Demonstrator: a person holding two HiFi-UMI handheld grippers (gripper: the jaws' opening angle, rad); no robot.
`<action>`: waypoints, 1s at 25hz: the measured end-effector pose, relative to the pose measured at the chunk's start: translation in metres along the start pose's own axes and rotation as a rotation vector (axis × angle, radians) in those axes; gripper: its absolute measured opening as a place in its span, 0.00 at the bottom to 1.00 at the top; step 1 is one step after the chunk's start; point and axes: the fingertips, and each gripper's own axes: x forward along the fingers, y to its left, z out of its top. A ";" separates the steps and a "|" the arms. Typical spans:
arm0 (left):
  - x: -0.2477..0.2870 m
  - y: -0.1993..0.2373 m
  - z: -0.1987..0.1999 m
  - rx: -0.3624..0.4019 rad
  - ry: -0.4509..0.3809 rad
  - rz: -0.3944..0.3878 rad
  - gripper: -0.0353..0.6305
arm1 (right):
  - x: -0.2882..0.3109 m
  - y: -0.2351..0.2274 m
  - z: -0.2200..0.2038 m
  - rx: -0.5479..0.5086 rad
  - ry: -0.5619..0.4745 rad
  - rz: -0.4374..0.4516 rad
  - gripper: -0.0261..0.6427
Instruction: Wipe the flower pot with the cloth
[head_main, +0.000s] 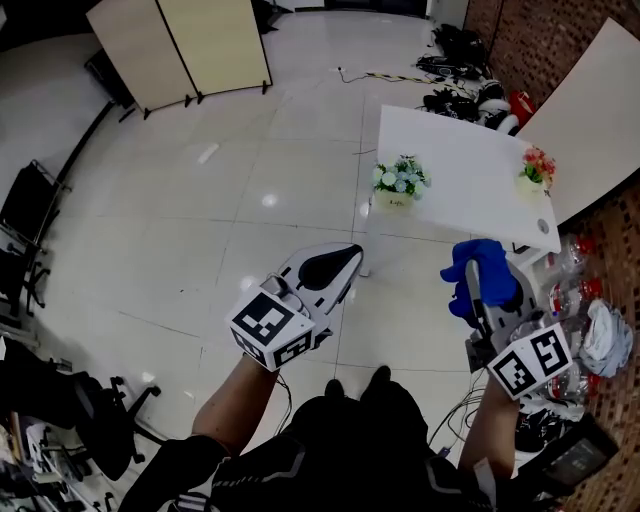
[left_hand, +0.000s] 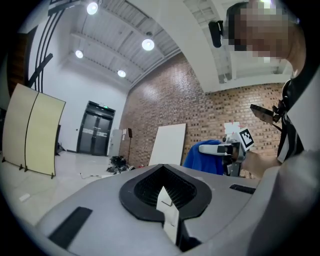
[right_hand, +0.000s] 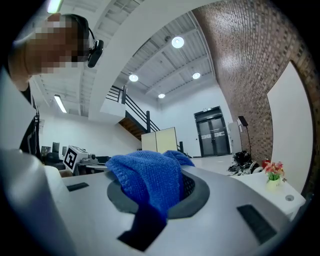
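Two grippers low in frame: right gripper's (head_main: 474, 278) fingers clamp blue cloth (head_main: 483, 255); left gripper's (head_main: 342, 260) fingers closed, empty.

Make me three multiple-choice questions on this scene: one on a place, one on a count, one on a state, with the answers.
1. Where is the blue cloth?
A. in the right tool
B. on a shelf
C. on the floor

2. How many flower pots stand on the white table?
A. one
B. two
C. four

3. How do the left tool's jaws stand?
A. shut and empty
B. wide apart
C. shut on a pot

Answers:
1 A, it hangs from that tool's jaws.
2 B, a white-flowered pot and a red-flowered pot.
3 A, they meet with nothing between.
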 end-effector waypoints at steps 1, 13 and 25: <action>0.012 0.010 -0.003 -0.002 0.001 0.000 0.05 | 0.009 -0.011 -0.003 0.006 0.001 -0.003 0.15; 0.157 0.104 -0.007 0.073 0.007 0.014 0.05 | 0.123 -0.145 -0.005 -0.001 -0.019 0.083 0.15; 0.236 0.194 0.001 0.078 0.019 -0.046 0.12 | 0.225 -0.212 -0.002 -0.001 -0.016 0.065 0.15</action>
